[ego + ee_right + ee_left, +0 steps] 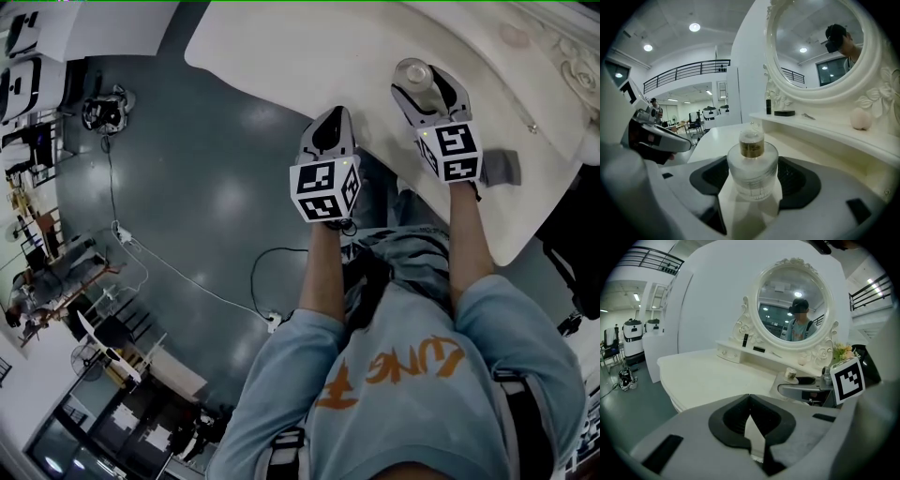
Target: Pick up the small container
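Observation:
The small container [752, 171] is a clear ribbed jar with a gold-topped neck. It stands upright on the white dressing table [281, 56]. My right gripper [427, 89] is open, and the container [412, 71] sits between its pads [801, 180] with the table showing beneath. In the left gripper view the container's top [791, 374] peeks out past the right gripper [806, 390]. My left gripper [330, 120] hovers at the table's near edge, left of the right one. It is shut, its tips meeting, and holds nothing.
An ornate round mirror [794, 305] rises behind the table. Its shelf carries a dark bottle [768, 107], a flat black box [784, 113] and a pale ball [860, 119]. Flowers [843, 352] stand at the right. A grey floor with cables [187, 272] lies left.

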{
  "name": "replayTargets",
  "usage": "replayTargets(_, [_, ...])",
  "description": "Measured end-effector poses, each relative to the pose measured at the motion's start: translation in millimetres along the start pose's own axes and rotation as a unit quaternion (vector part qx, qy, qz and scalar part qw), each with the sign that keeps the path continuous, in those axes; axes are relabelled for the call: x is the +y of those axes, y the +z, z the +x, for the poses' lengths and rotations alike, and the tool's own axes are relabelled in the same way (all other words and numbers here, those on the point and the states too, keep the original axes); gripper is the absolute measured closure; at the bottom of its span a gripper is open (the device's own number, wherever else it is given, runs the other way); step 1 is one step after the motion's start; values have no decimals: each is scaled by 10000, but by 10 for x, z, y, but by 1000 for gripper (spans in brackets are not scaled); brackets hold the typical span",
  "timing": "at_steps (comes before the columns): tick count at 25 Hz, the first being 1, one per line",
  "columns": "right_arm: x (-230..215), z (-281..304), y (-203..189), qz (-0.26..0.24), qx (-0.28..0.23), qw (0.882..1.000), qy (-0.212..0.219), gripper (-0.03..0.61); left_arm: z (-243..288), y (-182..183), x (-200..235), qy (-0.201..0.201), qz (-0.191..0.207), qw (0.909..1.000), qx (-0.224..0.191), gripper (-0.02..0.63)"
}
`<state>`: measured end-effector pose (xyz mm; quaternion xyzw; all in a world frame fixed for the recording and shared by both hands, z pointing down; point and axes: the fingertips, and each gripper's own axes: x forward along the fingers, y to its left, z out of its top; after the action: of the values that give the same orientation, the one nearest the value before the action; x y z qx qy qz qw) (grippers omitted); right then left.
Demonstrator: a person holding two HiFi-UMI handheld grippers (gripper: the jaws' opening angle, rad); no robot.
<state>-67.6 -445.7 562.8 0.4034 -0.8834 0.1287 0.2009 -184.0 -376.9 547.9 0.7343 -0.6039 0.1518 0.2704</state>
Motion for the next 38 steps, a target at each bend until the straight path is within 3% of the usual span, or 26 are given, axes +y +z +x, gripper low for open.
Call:
replayTargets(15, [30, 64, 10, 54, 245, 9995, -190, 255, 40, 204, 43, -154, 61, 9998, -75, 592])
replayTargets(24, [95, -228, 8, 4, 158, 9998, 78, 252, -21, 177, -266, -187, 51, 9993, -327, 592])
replayTargets(38, [113, -1227, 799, -684, -801, 9944, 54, 252, -737, 724, -851, -4, 320, 9891, -1440, 592])
